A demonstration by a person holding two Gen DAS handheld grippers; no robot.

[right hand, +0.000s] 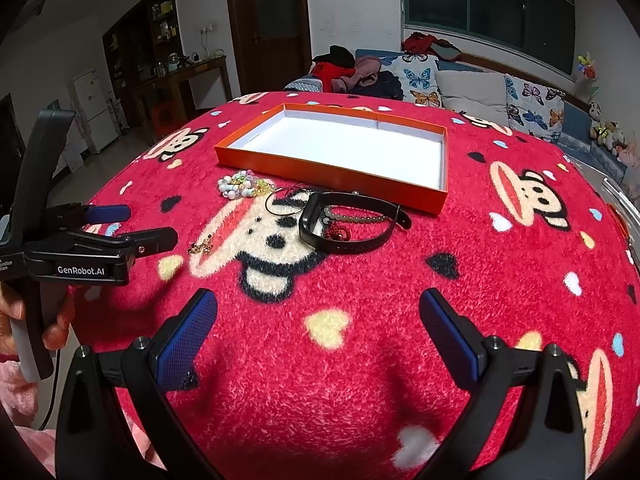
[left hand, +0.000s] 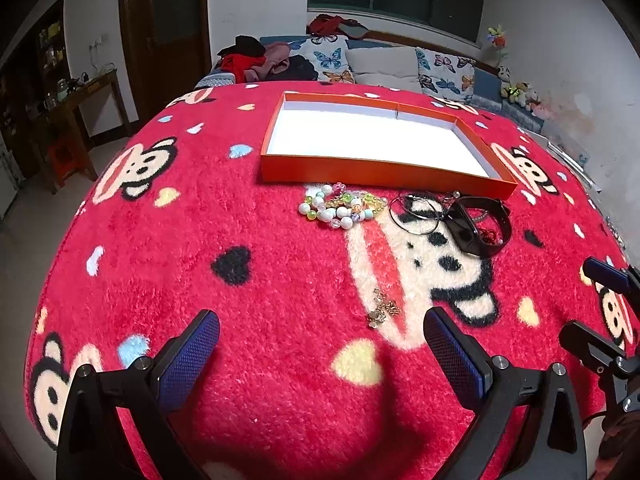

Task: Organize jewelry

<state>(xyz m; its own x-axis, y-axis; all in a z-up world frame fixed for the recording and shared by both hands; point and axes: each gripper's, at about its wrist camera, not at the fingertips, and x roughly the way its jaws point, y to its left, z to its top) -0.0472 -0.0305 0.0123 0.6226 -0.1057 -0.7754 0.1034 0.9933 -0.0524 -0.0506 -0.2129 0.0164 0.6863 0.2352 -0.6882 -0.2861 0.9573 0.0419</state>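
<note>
We are in a home living room: a sofa with butterfly cushions and piled clothes, plush toys, a wooden door, a white fridge and a fleece blanket.

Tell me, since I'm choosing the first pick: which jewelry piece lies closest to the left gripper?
The small gold charm piece. It lies alone on the blanket just ahead of the open left gripper; the other pieces cluster farther off beside the orange box.

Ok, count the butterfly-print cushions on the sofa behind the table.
3. One butterfly cushion sits at the sofa's left end beside the clothes pile, and two overlap at the right, past the plain cushion. The table hides their lower parts.
</note>
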